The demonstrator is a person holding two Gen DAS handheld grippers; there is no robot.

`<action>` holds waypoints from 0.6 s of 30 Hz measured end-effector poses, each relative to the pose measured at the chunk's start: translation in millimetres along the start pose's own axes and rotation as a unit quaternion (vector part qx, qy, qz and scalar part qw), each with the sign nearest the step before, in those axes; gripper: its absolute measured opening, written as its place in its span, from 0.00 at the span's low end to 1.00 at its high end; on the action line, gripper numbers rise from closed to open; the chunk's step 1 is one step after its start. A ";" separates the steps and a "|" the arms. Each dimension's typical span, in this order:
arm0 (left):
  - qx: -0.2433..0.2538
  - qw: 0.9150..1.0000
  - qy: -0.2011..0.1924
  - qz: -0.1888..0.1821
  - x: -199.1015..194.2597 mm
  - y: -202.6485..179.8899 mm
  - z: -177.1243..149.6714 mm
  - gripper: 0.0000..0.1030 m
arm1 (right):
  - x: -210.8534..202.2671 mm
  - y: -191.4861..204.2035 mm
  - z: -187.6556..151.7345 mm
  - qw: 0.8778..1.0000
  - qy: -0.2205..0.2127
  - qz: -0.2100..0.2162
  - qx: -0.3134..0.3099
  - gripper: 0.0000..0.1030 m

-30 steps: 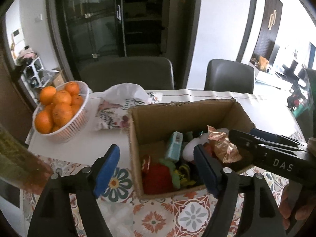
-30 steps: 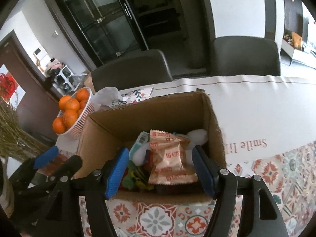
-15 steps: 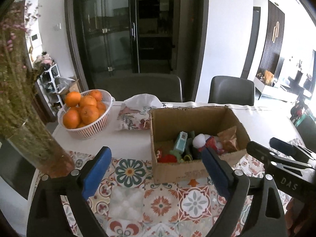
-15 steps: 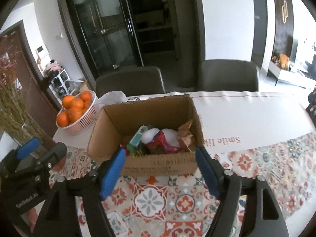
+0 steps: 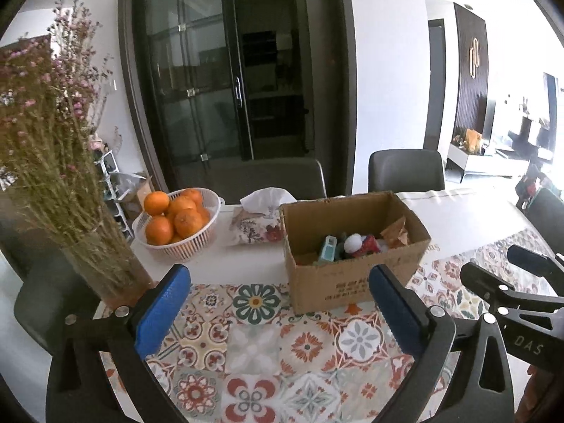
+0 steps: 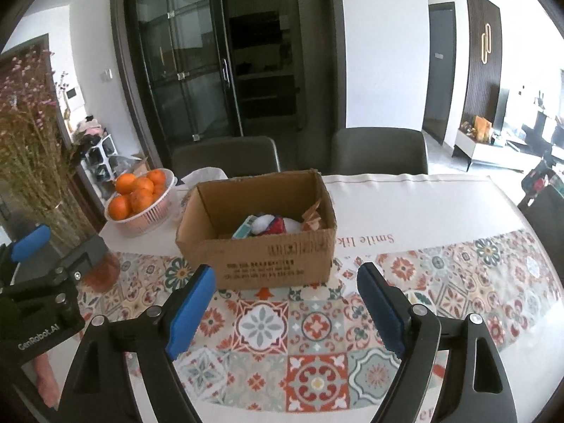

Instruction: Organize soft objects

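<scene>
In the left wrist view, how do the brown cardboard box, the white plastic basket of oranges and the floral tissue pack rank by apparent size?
1. Brown cardboard box, largest.
2. White plastic basket of oranges.
3. Floral tissue pack, smallest; it sits slightly farther back, so its true size is unsure.

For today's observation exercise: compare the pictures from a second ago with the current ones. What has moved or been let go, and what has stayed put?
Both grippers have pulled back and up from the cardboard box. A second ago the right gripper framed a snack packet over the box; now it is open and empty, and the packet lies inside. The left gripper is open and empty, as before. The box, basket of oranges and tissue pack have not moved.
</scene>
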State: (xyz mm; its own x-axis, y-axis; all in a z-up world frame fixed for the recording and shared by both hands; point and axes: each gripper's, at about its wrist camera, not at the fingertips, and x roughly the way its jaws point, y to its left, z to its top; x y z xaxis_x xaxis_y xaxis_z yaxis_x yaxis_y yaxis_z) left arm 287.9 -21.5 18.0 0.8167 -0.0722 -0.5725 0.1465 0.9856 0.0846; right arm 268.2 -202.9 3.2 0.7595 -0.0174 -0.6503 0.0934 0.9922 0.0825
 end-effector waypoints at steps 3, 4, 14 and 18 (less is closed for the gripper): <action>0.005 1.000 0.000 0.001 -13.9 0.1 -9.6 1.00 | -14.9 -1.0 -11.5 1.000 -0.008 -0.007 -0.003 0.81; 0.005 1.000 -0.001 0.001 -17.4 0.0 -12.8 1.00 | -18.4 -0.1 -14.6 1.000 -0.009 -0.009 -0.006 0.81; 0.006 1.000 0.005 0.004 -59.5 -14.7 -50.4 1.00 | -67.5 -12.5 -47.1 0.999 -0.027 -0.019 -0.026 0.81; 0.000 1.000 0.000 0.010 -83.2 -23.3 -64.3 1.00 | -90.2 -18.9 -61.9 0.999 -0.033 -0.021 -0.030 0.81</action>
State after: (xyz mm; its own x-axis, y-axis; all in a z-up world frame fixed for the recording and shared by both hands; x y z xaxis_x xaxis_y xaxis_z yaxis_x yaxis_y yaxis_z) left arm 180.6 -28.7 11.2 0.8193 -0.0530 -0.5710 0.1308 0.9867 0.0961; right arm 158.1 -212.5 13.6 0.7966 -0.0649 -0.6010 0.0890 0.9960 0.0104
